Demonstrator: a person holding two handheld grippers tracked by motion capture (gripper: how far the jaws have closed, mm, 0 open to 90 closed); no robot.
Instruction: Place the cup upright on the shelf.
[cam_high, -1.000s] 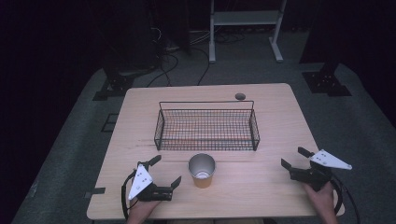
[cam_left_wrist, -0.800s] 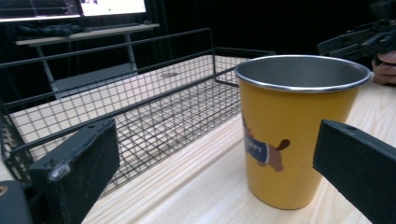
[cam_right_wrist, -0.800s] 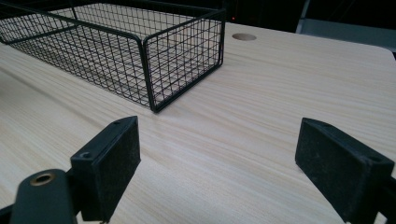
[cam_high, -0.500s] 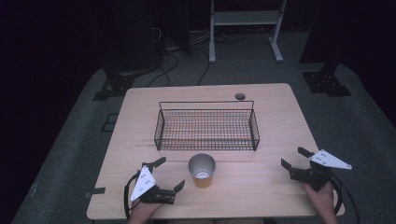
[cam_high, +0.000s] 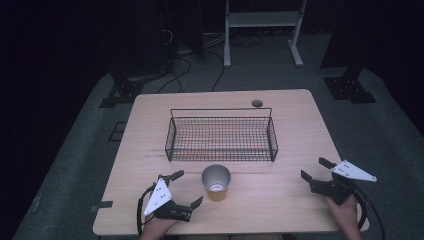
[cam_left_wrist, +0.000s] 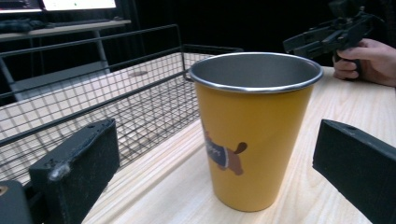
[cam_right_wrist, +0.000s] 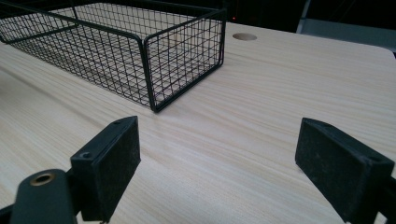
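- 2 grippers, both w/ jaws spread, nothing held: left gripper (cam_high: 188, 188) at near table edge, aimed at cup; right gripper (cam_high: 314, 168) near right edge, well apart.
- 1 yellow cup (cam_high: 216, 182) upright on table (cam_high: 300, 120), just beside left jaws, prob. not touching.
- 1 wire basket (cam_high: 221, 138) behind cup.

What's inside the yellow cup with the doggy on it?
From above, the yellow cup shows a shiny metal inside with nothing visible in it. In the left gripper view its own wall hides the bottom. It stands upright in front of the empty wire basket.
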